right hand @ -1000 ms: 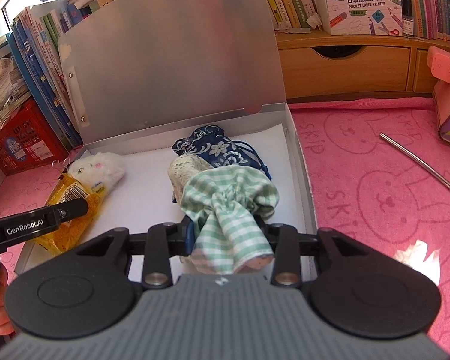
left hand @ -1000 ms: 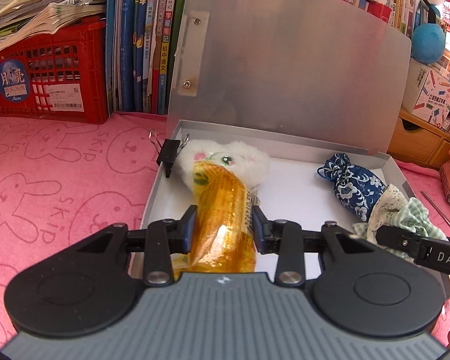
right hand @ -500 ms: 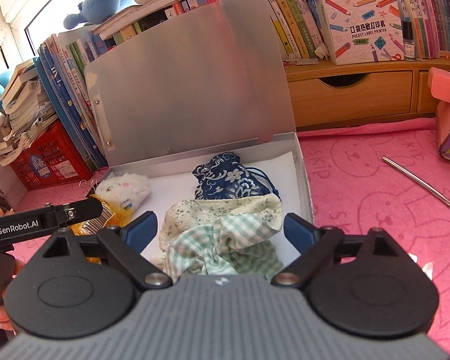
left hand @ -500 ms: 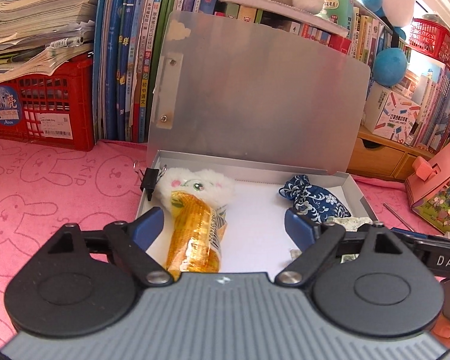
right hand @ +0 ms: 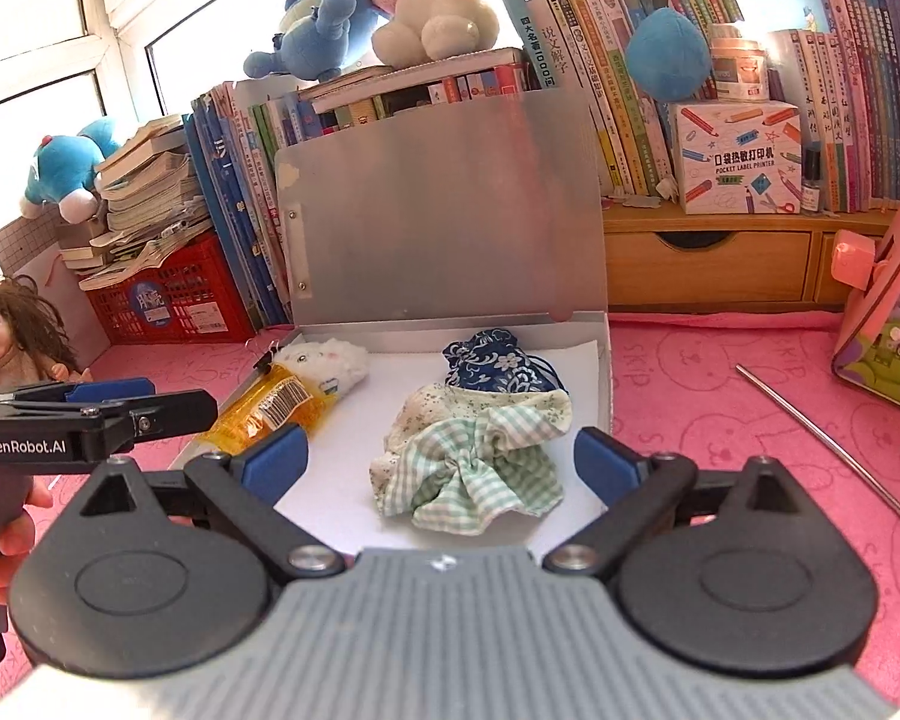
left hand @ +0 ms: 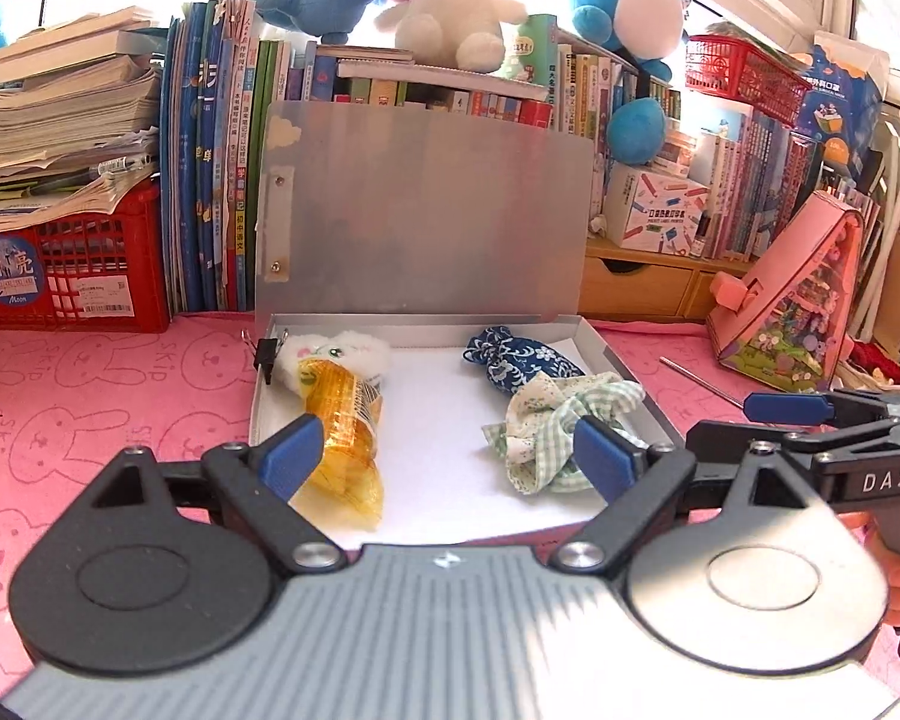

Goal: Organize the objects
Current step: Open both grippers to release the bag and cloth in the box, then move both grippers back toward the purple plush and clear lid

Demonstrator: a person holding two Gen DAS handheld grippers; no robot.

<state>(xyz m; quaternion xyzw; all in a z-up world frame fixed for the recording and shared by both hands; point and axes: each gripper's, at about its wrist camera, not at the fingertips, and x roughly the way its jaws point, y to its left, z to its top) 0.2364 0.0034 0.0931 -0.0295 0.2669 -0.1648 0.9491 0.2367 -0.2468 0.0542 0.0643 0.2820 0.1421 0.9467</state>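
Observation:
A shallow grey box (left hand: pixel 624 366) (right hand: pixel 607 384) lies open on the pink cloth, its lid upright behind. Inside at the left lie a yellow snack packet (left hand: pixel 345 426) (right hand: pixel 270 408) and a white plush toy (left hand: pixel 336 351) (right hand: pixel 330 360). At the right lie a blue floral pouch (left hand: pixel 519 360) (right hand: pixel 498 366) and a green checked cloth pouch (left hand: pixel 549 426) (right hand: pixel 474 462). My left gripper (left hand: pixel 447 459) is open and empty above the box's near edge. My right gripper (right hand: pixel 444 459) is open and empty, also at the near edge, in front of the checked pouch.
A black binder clip (left hand: pixel 265 353) is on the box's left rim. A red crate (left hand: pixel 60 276), upright books and plush toys stand behind. A pink toy house (left hand: pixel 792 306) and a metal rod (right hand: pixel 834 450) are at the right. A doll (right hand: pixel 12 336) sits at the left.
Both grippers have let go: the left released the yellow packet, the right released the checked pouch. Both opened wide and pulled back and up from the box.

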